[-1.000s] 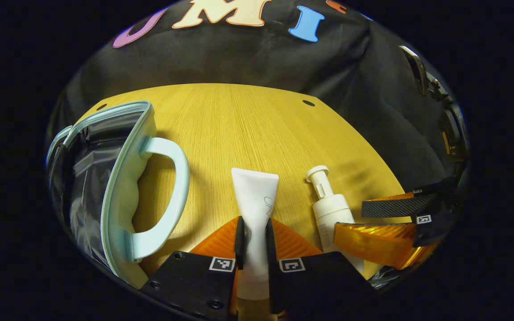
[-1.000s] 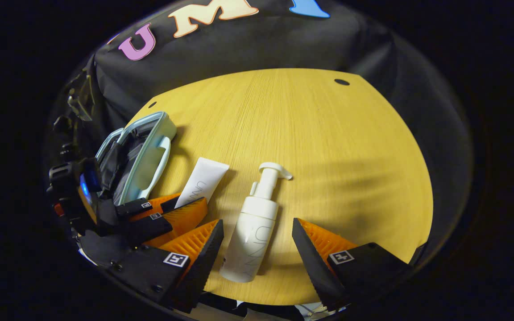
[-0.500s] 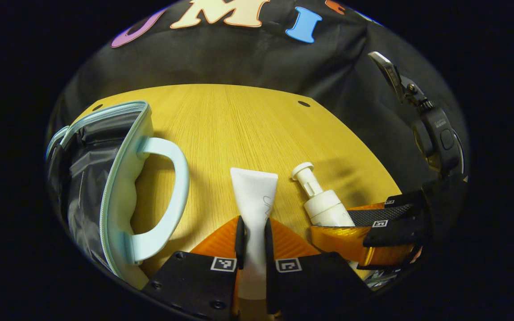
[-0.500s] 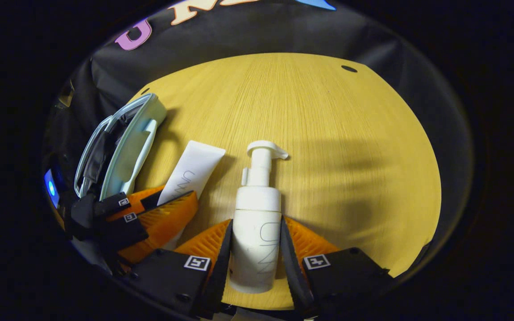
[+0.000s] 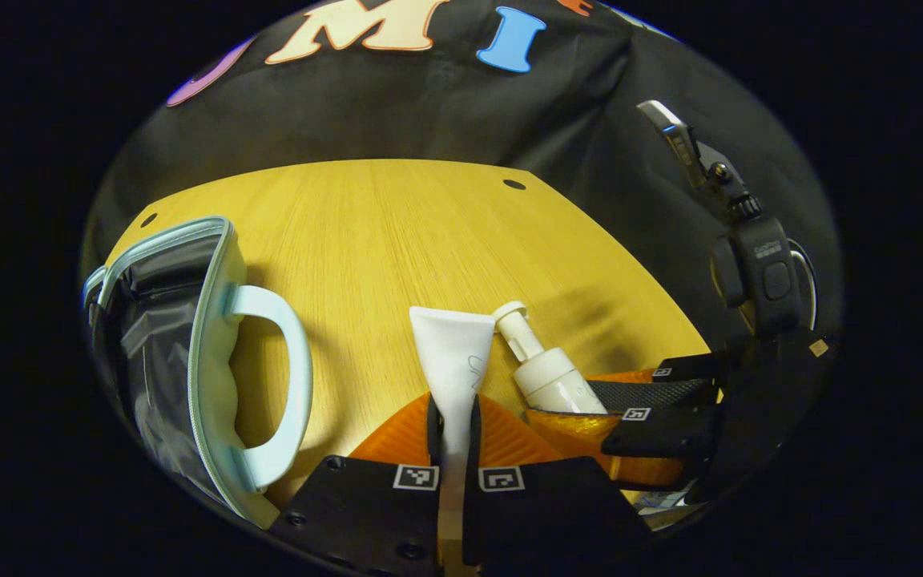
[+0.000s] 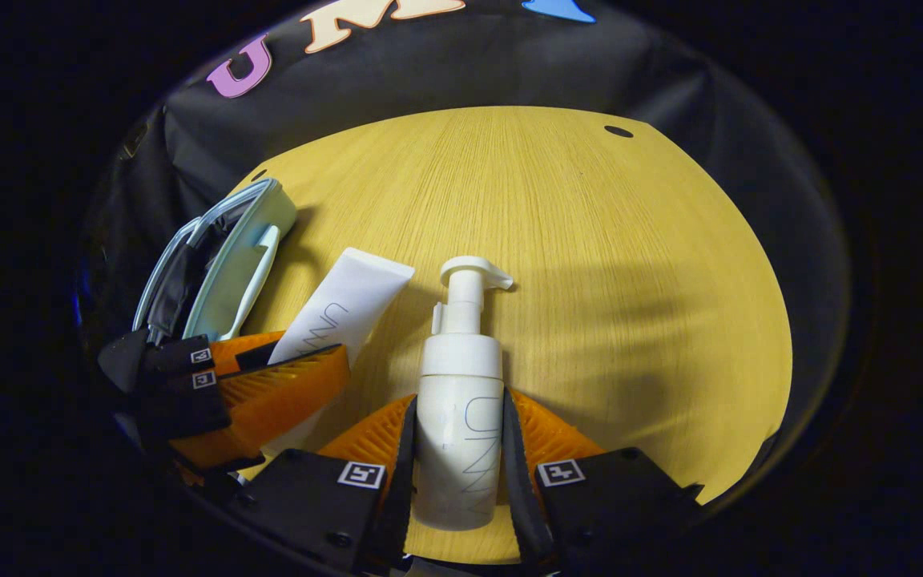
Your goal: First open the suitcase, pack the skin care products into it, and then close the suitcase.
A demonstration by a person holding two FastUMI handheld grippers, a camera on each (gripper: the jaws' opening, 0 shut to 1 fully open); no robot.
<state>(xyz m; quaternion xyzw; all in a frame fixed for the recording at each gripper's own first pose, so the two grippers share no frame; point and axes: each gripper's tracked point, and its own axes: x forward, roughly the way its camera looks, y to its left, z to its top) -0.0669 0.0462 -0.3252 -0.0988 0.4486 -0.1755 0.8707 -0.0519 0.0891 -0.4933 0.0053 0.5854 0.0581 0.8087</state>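
Note:
A white tube (image 5: 453, 361) is clamped flat between the fingers of my left gripper (image 5: 453, 417), which is shut on it. In the right gripper view the white pump bottle (image 6: 458, 401) stands between both fingers of my right gripper (image 6: 455, 433), shut on its body. The same bottle (image 5: 546, 375) and the right gripper (image 5: 638, 401) appear just right of the tube in the left gripper view. The tube (image 6: 341, 308) and left gripper (image 6: 261, 393) lie left of the bottle. The pale blue suitcase (image 5: 189, 353) stands open at the left, its dark lining and handle (image 5: 277, 385) showing; the suitcase (image 6: 221, 264) is also at far left in the right gripper view.
The yellow wooden table (image 6: 590, 264) stretches wide to the right and back, with small holes near its far edge. The black cloth wall (image 5: 429, 112) closes off the back. A camera mount (image 5: 750, 248) rides on the right gripper.
My right gripper closed from wide open onto the pump bottle. The left gripper squeezed tighter on the tube and the two hands came closer together.

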